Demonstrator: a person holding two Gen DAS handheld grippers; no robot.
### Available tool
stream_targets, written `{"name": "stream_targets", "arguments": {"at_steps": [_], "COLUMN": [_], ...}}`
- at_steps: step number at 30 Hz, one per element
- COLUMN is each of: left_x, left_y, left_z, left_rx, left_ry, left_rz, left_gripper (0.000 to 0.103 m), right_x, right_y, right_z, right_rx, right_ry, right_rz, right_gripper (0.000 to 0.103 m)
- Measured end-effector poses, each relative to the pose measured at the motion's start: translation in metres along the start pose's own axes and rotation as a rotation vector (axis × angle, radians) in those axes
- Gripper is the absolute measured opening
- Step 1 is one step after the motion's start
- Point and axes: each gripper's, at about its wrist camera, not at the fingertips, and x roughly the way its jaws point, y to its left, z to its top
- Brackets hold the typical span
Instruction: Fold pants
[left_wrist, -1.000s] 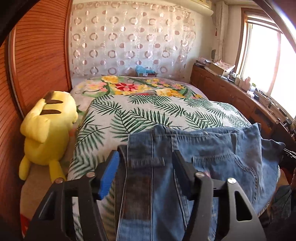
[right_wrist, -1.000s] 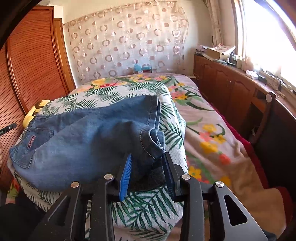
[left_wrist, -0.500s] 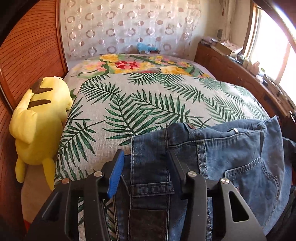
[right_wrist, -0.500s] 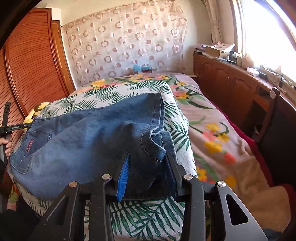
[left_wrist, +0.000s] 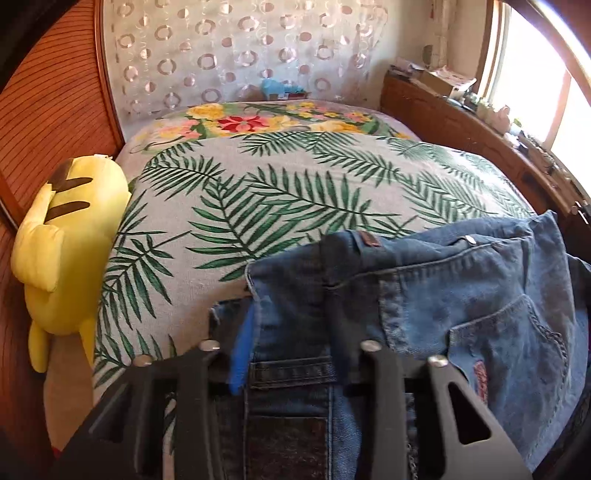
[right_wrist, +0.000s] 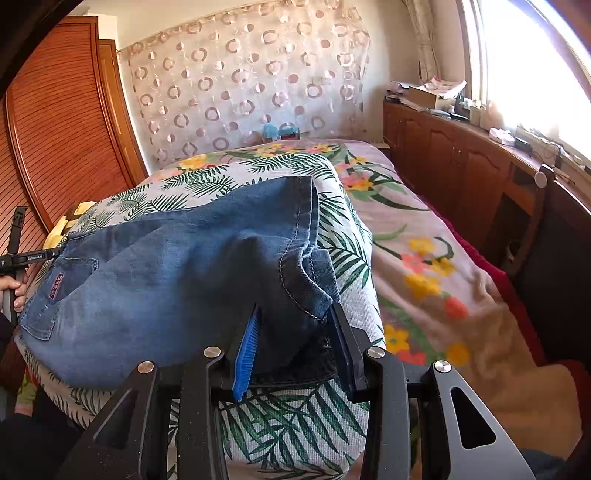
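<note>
Blue denim pants (left_wrist: 461, 295) lie across the near part of the bed, waistband to the left and leg hems to the right. My left gripper (left_wrist: 291, 332) is shut on the waistband near a belt loop, which bunches up over its fingers. My right gripper (right_wrist: 295, 332) is shut on the leg hems (right_wrist: 306, 280), folded over on the pants (right_wrist: 166, 273). The left gripper's handle and the hand on it show at the left edge of the right wrist view (right_wrist: 14, 254).
The bed has a palm-leaf cover (left_wrist: 277, 195) and a flowered blanket (right_wrist: 424, 266) to the right. A yellow plush toy (left_wrist: 62, 251) lies along the left bed edge by the wooden wardrobe (left_wrist: 44, 110). A wooden sideboard (right_wrist: 461, 166) runs under the window.
Both grippers have lifted and carried the pants forward over the bed. The waistband has folded over the left fingers, and the hems have bunched up between the right fingers.
</note>
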Motion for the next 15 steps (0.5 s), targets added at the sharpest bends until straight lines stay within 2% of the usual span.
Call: {"name": "stream_targets", "arguments": {"at_steps": [1, 4, 8, 10, 15], "left_x": [-0.002, -0.014, -0.05, -0.071, -0.076], "left_y": [-0.002, -0.008, -0.011, -0.006, 0.005], "left_z": [0.0, -0.001, 0.001, 0.006, 0.009], "left_rx": [0.006, 0.024, 0.018, -0.012, -0.001], "left_ry": [-0.005, -0.04, -0.145, -0.201, -0.183], "left_rz": [0.0, 0.014, 0.049, 0.095, 0.105], "left_gripper": [0.019, 0.009, 0.007, 0.007, 0.007], "right_x": [-0.001, -0.003, -0.003, -0.004, -0.003], "right_y": [0.0, -0.001, -0.002, -0.002, 0.0], "right_z": [0.0, -0.003, -0.005, -0.005, -0.004], "right_rx": [0.007, 0.016, 0.019, 0.02, 0.022], "right_ry": [-0.008, -0.024, -0.028, -0.032, -0.039], "right_rz": [-0.006, -0.005, -0.004, -0.002, 0.011], "right_gripper": [0.039, 0.039, 0.039, 0.039, 0.039]}}
